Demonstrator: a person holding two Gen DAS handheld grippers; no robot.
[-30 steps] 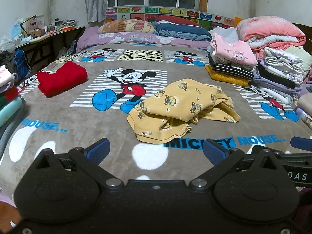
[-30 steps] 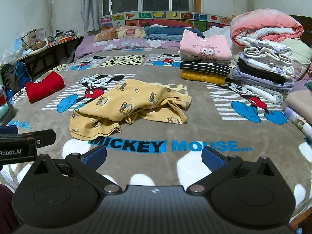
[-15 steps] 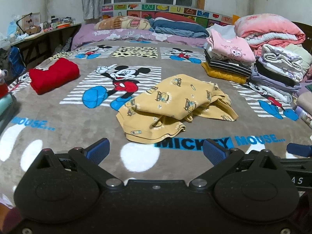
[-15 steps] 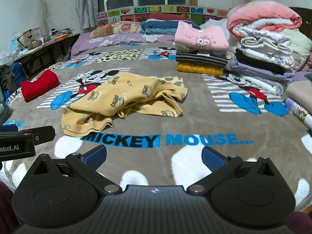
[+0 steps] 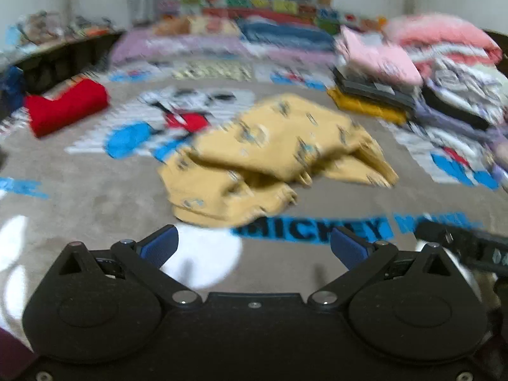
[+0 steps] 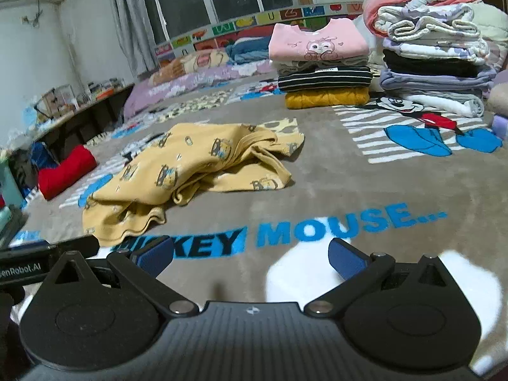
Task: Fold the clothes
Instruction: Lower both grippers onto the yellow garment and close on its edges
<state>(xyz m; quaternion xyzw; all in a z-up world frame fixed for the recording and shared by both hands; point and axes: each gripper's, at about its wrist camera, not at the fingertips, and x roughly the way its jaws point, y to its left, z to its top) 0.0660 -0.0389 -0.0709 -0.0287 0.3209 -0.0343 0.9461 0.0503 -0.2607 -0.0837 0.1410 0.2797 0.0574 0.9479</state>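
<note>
Both grippers have dropped nearer the bed [image 6: 397,171]; left gripper [image 5: 254,247] and right gripper [image 6: 250,257] gape apart, empty. The yellow garment [image 6: 190,171] lies crumpled mid-bed: light, limp, best pinched at its near hem.

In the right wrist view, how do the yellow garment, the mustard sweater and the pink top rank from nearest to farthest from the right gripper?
From the right gripper:
1. Yellow garment, crumpled, ahead to the left.
2. Mustard sweater, bottom of the folded stack, farther back on the right.
3. Pink top, on top of that stack.
</note>
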